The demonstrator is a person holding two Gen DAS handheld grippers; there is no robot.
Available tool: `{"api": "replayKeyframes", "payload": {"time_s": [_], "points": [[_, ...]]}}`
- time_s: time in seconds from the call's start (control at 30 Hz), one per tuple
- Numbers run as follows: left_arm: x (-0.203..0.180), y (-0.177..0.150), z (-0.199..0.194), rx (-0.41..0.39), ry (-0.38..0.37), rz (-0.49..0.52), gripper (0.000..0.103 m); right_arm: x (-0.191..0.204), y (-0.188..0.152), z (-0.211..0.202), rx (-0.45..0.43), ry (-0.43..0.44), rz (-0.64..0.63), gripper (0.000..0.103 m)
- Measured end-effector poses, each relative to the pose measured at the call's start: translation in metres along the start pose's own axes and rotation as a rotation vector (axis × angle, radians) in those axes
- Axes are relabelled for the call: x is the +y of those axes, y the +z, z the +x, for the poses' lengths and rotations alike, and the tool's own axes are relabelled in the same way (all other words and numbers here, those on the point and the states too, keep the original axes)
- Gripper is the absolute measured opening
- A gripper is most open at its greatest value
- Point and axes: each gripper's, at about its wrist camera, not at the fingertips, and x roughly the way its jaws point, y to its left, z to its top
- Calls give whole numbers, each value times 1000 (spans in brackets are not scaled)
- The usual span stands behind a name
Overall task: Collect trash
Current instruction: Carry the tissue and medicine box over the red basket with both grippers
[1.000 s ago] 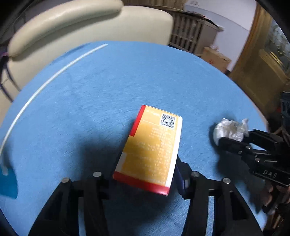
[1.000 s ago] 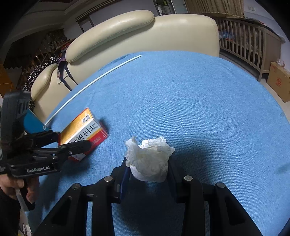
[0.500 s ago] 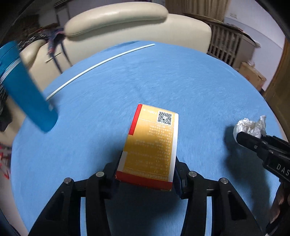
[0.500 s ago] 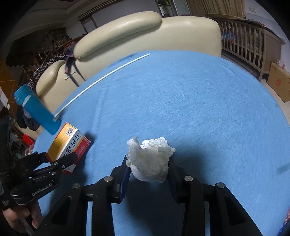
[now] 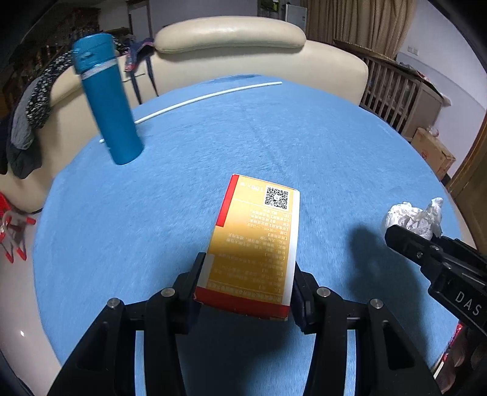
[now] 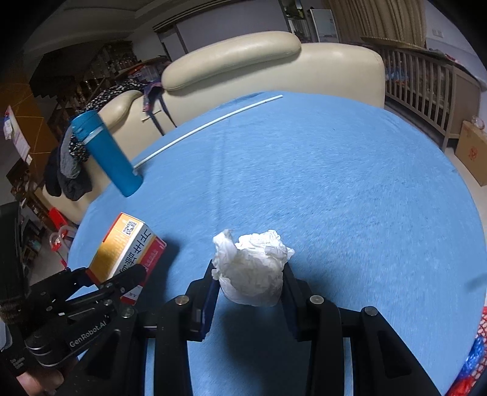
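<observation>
A: We see a round table (image 5: pixel 152 219) with a blue cloth, and a cream leather sofa (image 5: pixel 231 36) right behind it.

B: Same here. Clothes (image 6: pixel 68 170) hang over the sofa arm on the left. A white rod (image 6: pixel 213 121) lies on the cloth near the far edge.

A: On the right we've got a wooden slatted rail (image 5: pixel 392 91), with a cardboard box (image 5: pixel 432 152) on the floor beside it. Beige curtains (image 5: pixel 359 24) hang behind.

B: We also see dark shelving (image 6: pixel 100 70) at far left, too dim to read what's on it. The wall (image 5: pixel 456 79) on the right is pale. The room is dim and the table is the brightest area.
</observation>
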Motion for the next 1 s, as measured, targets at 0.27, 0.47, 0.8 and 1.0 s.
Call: {"api": "replayKeyframes", "payload": {"time_s": [0.27,0.47,0.8,1.0], "points": [[2,-27,-29,-27,11,-23,50,13,-25,-28,-27,0,-9,40],[-4,-45,-46,-46,8,-22,50,8,-44,-48,-50,-8,13,40],[-35,-59,-62,-60,-13,40,50,-20,-66,-77,-85,-41,70,40],[-60,-59,-73,-78,-25,86,50,-43,-74,-97,-119,-58,114,40]]}}
